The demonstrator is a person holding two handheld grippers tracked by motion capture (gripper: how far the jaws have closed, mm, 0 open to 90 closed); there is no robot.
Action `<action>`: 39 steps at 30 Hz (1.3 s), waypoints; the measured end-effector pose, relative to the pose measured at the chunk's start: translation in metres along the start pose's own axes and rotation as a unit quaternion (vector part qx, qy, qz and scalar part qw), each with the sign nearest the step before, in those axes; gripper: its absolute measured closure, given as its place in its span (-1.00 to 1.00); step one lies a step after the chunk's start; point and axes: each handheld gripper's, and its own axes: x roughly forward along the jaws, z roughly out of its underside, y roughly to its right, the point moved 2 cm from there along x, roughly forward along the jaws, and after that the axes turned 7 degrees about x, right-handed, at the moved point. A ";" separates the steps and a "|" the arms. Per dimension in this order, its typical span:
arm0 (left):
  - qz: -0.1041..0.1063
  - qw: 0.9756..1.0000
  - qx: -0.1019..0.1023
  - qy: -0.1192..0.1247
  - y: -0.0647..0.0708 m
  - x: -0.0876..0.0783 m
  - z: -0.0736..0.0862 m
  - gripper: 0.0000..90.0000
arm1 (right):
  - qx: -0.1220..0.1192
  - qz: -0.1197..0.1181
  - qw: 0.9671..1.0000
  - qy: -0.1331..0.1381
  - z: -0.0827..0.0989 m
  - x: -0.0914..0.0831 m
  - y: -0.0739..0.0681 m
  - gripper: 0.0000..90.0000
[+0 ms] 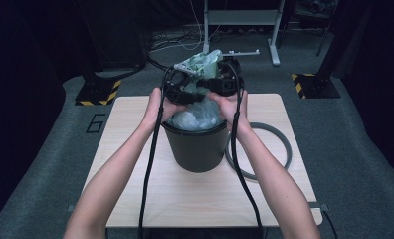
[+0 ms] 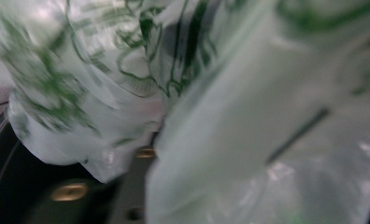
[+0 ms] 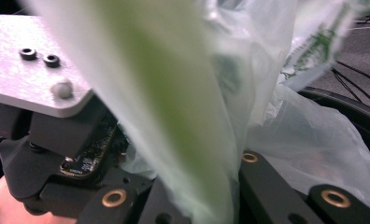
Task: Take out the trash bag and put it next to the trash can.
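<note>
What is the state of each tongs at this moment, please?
Left tongs: closed on the plastic bag over the bin.
Right tongs: closed on the same bag.

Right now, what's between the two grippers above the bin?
In the high view, the plastic bag bunches between the left gripper and right gripper, above the bin.
</note>
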 end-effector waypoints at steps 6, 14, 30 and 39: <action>0.004 1.000 0.005 -0.002 -0.005 -0.003 -0.006 0.92 | -0.042 0.036 0.998 -0.008 -0.002 -0.005 0.012 0.68; 0.009 1.000 0.015 0.003 -0.006 -0.012 -0.017 0.93 | -0.080 0.048 0.995 -0.018 -0.005 -0.011 0.019 0.00; 0.025 0.998 -0.050 0.031 -0.022 -0.023 -0.013 0.93 | -0.114 0.075 0.988 -0.078 0.009 -0.007 0.019 -0.38; 0.056 0.995 -0.058 0.066 -0.020 -0.039 -0.022 0.92 | -0.091 0.036 0.994 -0.050 0.014 0.009 0.011 0.98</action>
